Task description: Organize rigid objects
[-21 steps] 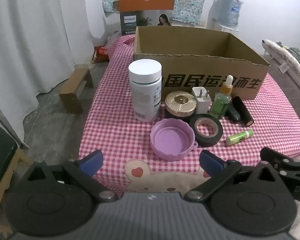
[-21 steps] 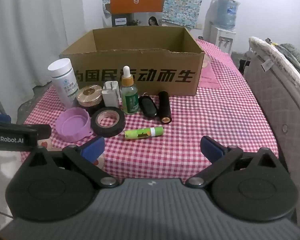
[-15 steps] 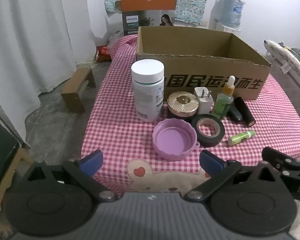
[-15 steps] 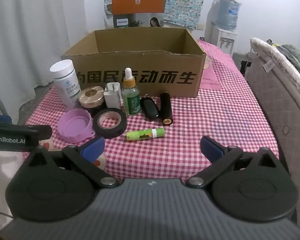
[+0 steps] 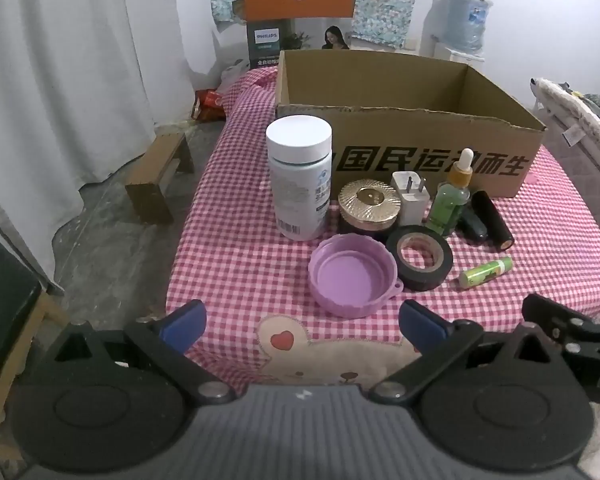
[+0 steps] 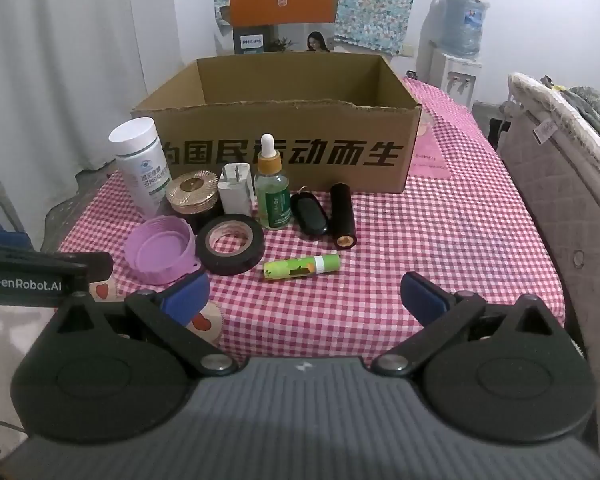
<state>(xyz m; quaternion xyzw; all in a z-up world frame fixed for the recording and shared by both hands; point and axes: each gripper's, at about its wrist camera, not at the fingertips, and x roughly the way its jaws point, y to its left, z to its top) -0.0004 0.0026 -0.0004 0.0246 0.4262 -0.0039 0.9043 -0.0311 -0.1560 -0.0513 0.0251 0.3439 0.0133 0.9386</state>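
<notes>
Left wrist view: the near table edge is seen just beyond the left gripper (image 5: 300,322), its jaws spread wide with nothing between them.
Right wrist view: the right gripper (image 6: 304,294) is held over the near edge, jaws spread wide and empty.
Table (image 6: 440,240): covered in pink checked cloth; open cloth is left to the right of the objects, up to a padded edge (image 6: 560,184).
Left margin: bare floor and a low wooden bench (image 5: 156,176) are seen beside the table.
Cardboard box (image 6: 284,136): set at the far side, top open; no contents are visible, and the floor of the box is hidden.
Purple lid (image 5: 352,276): lying hollow side up, nothing in it, nearest the left gripper.
White bottle (image 5: 300,176): upright, capped.
Gold-lidded jar (image 5: 370,204): closed, just beside the bottle.
White plug (image 6: 236,192): standing behind the black tape roll (image 6: 230,242).
Green dropper bottle (image 6: 272,192): upright, capped.
Black oval item (image 6: 310,214), black cylinder (image 6: 342,216): lying side by side.
Green tube (image 6: 300,267): lying apart, nearest the right gripper.
</notes>
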